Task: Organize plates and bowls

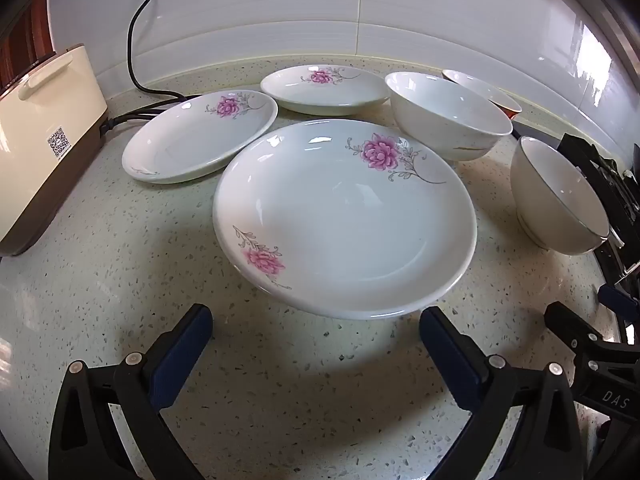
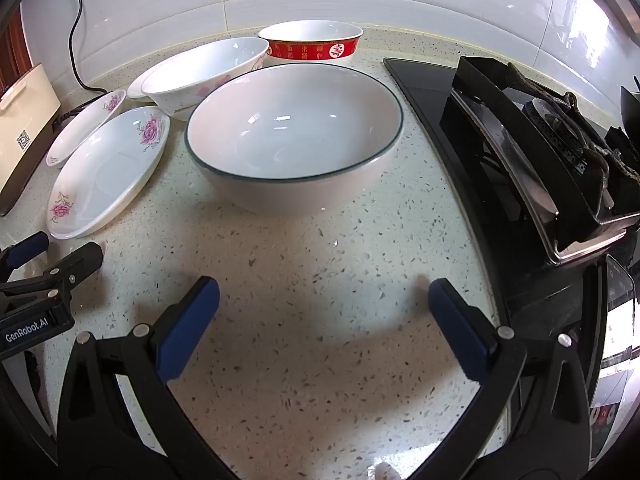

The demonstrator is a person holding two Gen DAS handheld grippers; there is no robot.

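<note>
Three white plates with pink flowers lie on the speckled counter: a near plate (image 1: 344,216), a left plate (image 1: 196,136) and a far plate (image 1: 324,90). Behind them stand a white bowl (image 1: 448,114), a red-banded bowl (image 2: 314,42) and a green-rimmed bowl (image 2: 294,136). My left gripper (image 1: 316,330) hangs open just in front of the near plate, with nothing between its fingers. My right gripper (image 2: 324,300) hangs open in front of the green-rimmed bowl, also with nothing in it.
A cream appliance (image 1: 36,132) with black cables stands at the left against the tiled wall. A black gas hob (image 2: 540,152) with its pan support fills the right side. Bare counter (image 2: 304,360) lies under both grippers.
</note>
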